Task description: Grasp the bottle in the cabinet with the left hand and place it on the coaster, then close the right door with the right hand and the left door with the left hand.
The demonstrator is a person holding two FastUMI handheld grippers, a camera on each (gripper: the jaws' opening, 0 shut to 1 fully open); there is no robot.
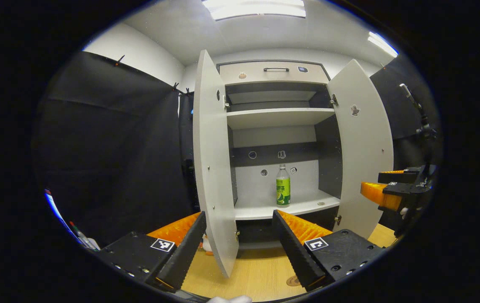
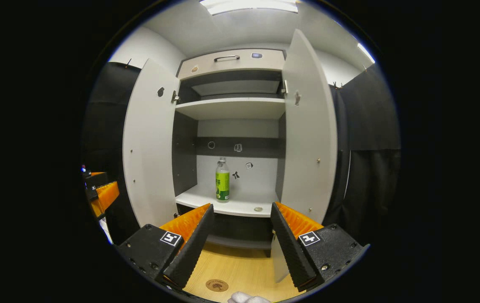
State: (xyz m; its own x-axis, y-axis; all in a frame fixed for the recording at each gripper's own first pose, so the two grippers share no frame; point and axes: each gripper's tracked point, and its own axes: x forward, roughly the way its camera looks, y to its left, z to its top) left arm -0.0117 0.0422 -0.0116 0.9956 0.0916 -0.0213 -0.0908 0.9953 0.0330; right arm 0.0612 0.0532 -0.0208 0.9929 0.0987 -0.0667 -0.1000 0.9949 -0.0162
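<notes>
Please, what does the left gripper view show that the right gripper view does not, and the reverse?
Left gripper view: the right tool at its right edge, a thin black stand above it, and pens at the lower left. Right gripper view: the left tool at its left edge, and a small dark mark on the back wall beside the bottle. Both: the open cabinet, the bottle upright on its lower shelf, and the round coaster on the wooden table.

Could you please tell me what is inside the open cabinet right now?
A bottle stands upright on the cabinet's lower shelf, with a small round disc lying apart from it near the front edge. The upper shelf looks bare, though its top surface is hidden from this low angle.
</notes>
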